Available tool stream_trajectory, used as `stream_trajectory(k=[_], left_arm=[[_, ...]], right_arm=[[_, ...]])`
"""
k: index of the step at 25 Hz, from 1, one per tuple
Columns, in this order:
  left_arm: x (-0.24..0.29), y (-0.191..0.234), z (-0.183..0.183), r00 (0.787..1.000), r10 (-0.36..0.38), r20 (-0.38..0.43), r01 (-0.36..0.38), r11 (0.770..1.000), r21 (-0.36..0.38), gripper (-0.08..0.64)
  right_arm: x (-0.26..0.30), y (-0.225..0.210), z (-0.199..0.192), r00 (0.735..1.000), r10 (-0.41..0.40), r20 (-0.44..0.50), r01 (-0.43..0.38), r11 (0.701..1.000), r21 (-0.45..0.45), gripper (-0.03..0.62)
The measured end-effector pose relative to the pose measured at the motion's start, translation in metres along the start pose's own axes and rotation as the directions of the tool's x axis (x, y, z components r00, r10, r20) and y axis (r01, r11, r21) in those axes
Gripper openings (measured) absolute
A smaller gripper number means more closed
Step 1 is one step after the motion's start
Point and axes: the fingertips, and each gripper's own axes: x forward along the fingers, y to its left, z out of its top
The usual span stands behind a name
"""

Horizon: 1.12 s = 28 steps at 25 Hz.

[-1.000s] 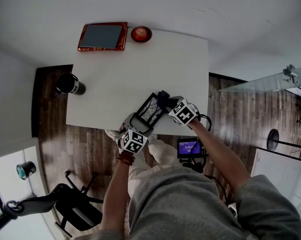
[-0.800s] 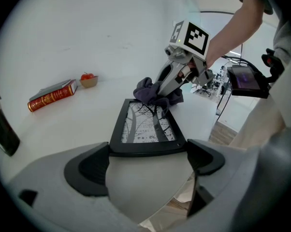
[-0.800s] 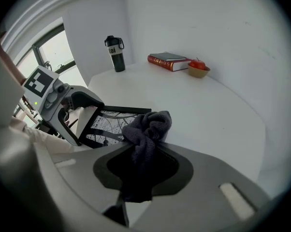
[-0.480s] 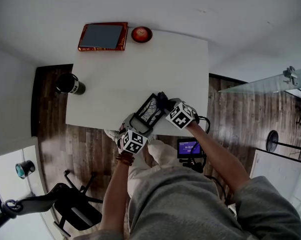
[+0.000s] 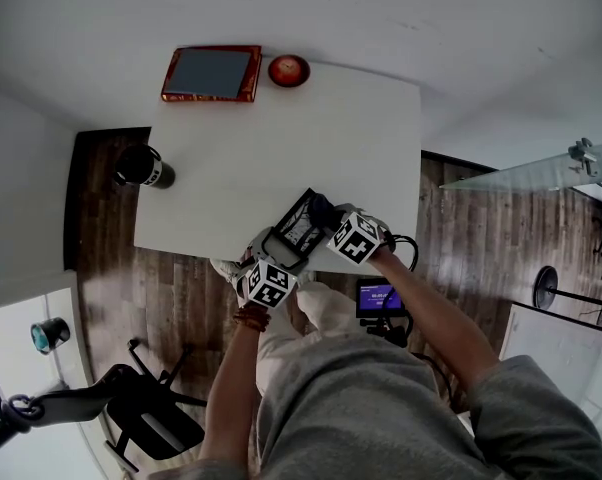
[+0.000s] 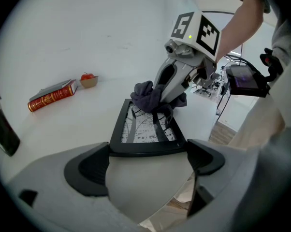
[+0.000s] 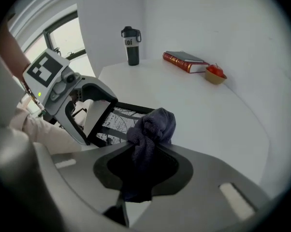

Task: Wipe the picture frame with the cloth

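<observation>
Black and thin-railed, the frame (image 6: pixel 145 129) was clamped in your left gripper (image 6: pixel 148 151), whose two jaws pressed on the ends of its near rail. It sat at the front edge of the white table (image 5: pixel 281 138), just ahead of your body, its glass showing a dark branch pattern on white. Your right gripper (image 7: pixel 143 151) was clenched on the cloth (image 7: pixel 152 127), a dark purple-grey bundle that bulged out past the jaws and hung down between them. In the left gripper view the cloth touched the far end of the frame, covering part of its far rail and a bit of the glass, and the right gripper slanted down onto it from above. The head view showed both grippers close together, the left at the frame's near end and the right at its far end. Well apart from them, along the table's back edge, a red book (image 5: pixel 209 73) lay flat, with a small bowl (image 5: pixel 288 69) holding something red just beside it. A black flask (image 5: pixel 144 168) stood upright at the table's left edge. Wood floor (image 5: pixel 101 258) showed round the table.
</observation>
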Motion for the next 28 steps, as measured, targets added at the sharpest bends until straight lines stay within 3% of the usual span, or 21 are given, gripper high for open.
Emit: stream_trajectory(k=[11, 28], left_arm=[[-0.001, 0.000, -0.002, 1.000, 0.003, 0.000, -0.003, 1.000, 0.002, 0.505], [0.000, 0.000, 0.000, 1.000, 0.004, 0.000, -0.004, 1.000, 0.001, 0.506]], right_arm=[[0.007, 0.015, 0.007, 0.999, 0.043, 0.024, -0.045, 0.994, 0.095, 0.091], [0.020, 0.078, 0.030, 0.990, 0.138, 0.035, -0.140, 0.989, 0.056, 0.091]])
